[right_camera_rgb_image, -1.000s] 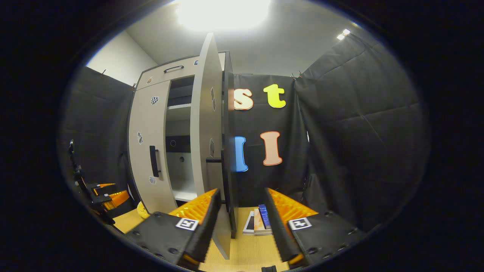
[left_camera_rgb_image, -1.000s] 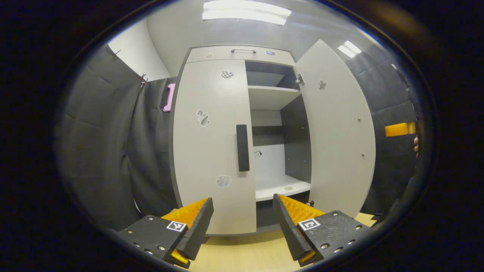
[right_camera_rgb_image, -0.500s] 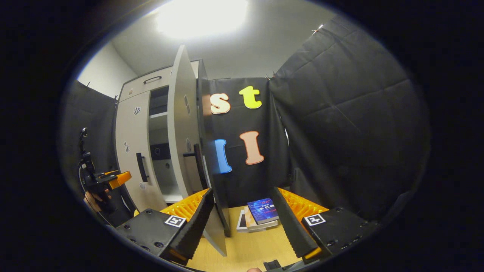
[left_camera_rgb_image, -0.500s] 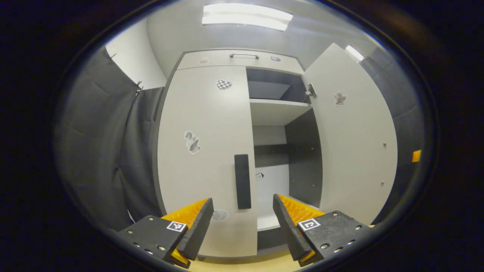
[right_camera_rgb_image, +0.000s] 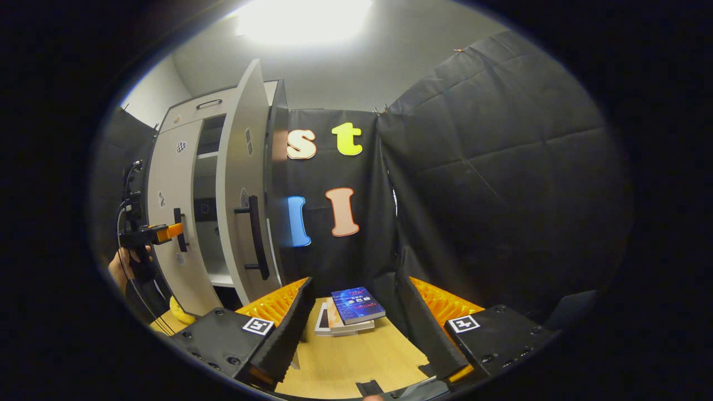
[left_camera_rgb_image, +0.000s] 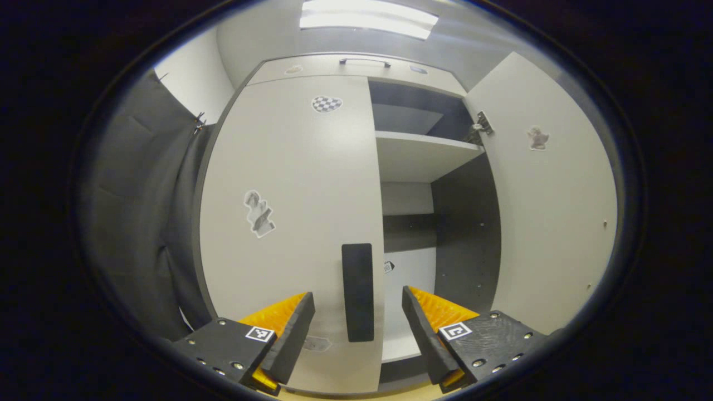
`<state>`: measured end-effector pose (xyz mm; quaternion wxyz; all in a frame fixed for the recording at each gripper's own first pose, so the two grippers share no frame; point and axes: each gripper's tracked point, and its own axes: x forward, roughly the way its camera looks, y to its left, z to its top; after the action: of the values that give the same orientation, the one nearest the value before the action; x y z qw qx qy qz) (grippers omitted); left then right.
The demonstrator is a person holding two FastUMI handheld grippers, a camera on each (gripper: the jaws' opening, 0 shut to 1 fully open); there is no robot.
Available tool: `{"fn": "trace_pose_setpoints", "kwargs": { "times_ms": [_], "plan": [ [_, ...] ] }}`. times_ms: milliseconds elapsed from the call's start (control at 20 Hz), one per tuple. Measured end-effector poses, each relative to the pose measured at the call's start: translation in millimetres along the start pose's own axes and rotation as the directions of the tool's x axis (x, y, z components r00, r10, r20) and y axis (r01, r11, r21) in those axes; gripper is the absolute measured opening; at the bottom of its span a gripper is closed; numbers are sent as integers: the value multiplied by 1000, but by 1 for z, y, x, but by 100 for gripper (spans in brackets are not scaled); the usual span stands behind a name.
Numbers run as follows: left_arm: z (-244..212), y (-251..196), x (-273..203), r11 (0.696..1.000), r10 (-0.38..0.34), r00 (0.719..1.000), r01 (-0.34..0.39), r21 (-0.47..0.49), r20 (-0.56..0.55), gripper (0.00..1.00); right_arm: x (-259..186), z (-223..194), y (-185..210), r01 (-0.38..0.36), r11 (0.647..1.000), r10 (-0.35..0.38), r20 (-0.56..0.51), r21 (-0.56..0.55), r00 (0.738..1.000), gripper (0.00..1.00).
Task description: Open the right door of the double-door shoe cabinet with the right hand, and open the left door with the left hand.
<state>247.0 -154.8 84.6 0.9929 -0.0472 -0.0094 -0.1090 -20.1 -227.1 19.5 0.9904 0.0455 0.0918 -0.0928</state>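
Standing upright dead ahead between the spread fingers of the left tool (left_camera_rgb_image: 356,328), the left door's handle (left_camera_rgb_image: 357,292) awaits; the right tool (right_camera_rgb_image: 353,326) gapes idle.

The print on the book (right_camera_rgb_image: 356,305) cover is too small to read.

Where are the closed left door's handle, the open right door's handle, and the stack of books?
Left door handle (left_camera_rgb_image: 357,292), left gripper view: middle of the dark vertical bar.
Right door handle (right_camera_rgb_image: 257,236), right gripper view: middle of the dark bar.
Stack of books (right_camera_rgb_image: 356,305), right gripper view: top book's cover.
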Motion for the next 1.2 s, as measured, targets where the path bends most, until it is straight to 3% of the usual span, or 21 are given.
{"fn": "trace_pose_setpoints", "kwargs": {
  "times_ms": [450,550,650,700,750,950,1100,1200],
  "plan": [
    [-20,9,16,999,44,996,-46,-20,-72,92,5,-9,-15,21,999,-21,-14,-30,1000,98],
    [-24,14,16,998,68,995,-69,-15,-76,77,7,-12,-17,18,999,-19,-21,-35,1000,98],
    [-24,13,15,997,71,995,-72,-8,-74,76,9,-11,-17,14,999,-15,-17,-40,1000,98],
    [-25,13,15,998,66,995,-65,4,-75,67,11,-9,-18,12,999,-13,-9,-44,1000,98],
    [-25,13,17,998,62,995,-60,22,-77,66,12,-9,-19,12,999,-12,-4,-48,1000,98],
    [-25,12,18,997,57,995,-53,57,-80,29,15,-5,-20,-3,998,4,6,-59,1000,98],
    [-25,5,15,998,62,994,-64,-14,-92,18,17,-4,-21,-21,997,22,13,-75,1000,98],
    [-26,8,13,998,69,993,-69,0,-97,14,20,-5,-21,-38,997,39,12,-72,999,98]
  ]
}}
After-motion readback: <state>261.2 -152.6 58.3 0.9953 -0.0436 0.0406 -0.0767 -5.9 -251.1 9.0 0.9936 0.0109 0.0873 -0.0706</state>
